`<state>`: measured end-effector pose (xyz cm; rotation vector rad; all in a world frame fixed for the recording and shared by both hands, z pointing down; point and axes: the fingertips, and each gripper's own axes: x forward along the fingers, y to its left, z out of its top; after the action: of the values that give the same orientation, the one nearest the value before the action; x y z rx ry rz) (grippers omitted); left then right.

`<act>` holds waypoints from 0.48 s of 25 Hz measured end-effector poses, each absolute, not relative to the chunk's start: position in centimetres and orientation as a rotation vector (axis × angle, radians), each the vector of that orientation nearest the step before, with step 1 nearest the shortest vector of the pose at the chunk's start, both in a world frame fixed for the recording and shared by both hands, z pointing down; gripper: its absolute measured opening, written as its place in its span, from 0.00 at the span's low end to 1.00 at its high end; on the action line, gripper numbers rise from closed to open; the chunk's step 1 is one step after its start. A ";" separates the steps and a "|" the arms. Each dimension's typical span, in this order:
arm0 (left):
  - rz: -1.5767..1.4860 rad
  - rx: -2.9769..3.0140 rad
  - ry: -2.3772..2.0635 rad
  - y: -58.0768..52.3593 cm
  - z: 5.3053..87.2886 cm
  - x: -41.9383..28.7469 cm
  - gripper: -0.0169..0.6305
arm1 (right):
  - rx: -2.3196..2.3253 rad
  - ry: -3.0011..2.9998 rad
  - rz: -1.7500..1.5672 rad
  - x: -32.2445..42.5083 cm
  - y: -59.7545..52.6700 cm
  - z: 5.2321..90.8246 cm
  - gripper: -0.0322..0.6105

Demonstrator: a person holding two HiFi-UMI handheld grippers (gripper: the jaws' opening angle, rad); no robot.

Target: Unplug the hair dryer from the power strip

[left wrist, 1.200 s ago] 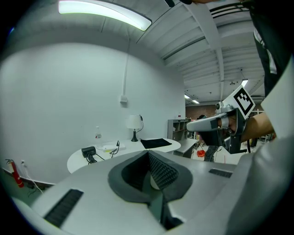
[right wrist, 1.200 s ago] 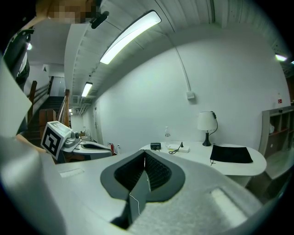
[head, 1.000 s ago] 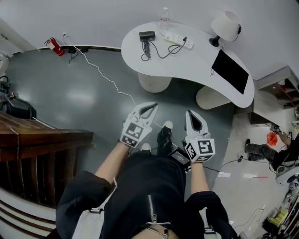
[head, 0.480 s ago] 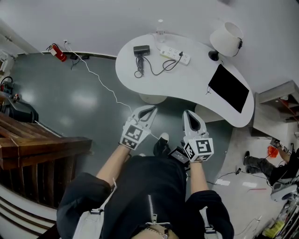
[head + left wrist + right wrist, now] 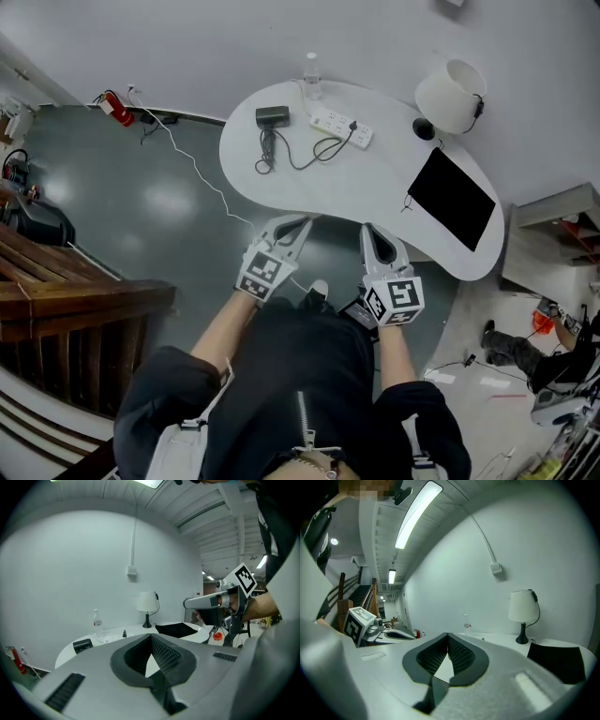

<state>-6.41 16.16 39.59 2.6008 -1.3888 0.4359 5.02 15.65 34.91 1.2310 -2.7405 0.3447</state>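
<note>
The black hair dryer (image 5: 272, 115) lies on the far left of the white curved table (image 5: 375, 183). Its black cord (image 5: 305, 157) loops to a plug (image 5: 357, 132) seated in the white power strip (image 5: 340, 126). The dryer (image 5: 83, 645) also shows small in the left gripper view. My left gripper (image 5: 300, 222) and right gripper (image 5: 369, 231) are side by side just short of the table's near edge, well away from the strip. Both point at the table, shut with nothing between the jaws. From the left gripper (image 5: 151, 637) I see the right one (image 5: 211, 603) beside it.
A clear water bottle (image 5: 310, 67) stands behind the dryer. A white lamp (image 5: 451, 92) and a black rectangular mat (image 5: 451, 199) occupy the table's right end. A white cable (image 5: 202, 169) trails across the floor to a fire extinguisher (image 5: 114, 103). Wooden stairs (image 5: 66, 319) are at left.
The table has drawn nearer in the head view. Both shut grippers have travelled forward with the person, from open floor to the table's near edge.
</note>
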 end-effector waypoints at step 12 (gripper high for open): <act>0.425 2.600 -1.395 11.1 39.7 -6.3 0.04 | 1.215 -2.741 0.329 6.8 10.9 34.8 0.06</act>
<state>-6.30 11.15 39.73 2.5998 -1.3955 0.4249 6.82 10.94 34.76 1.2145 -2.7413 0.3290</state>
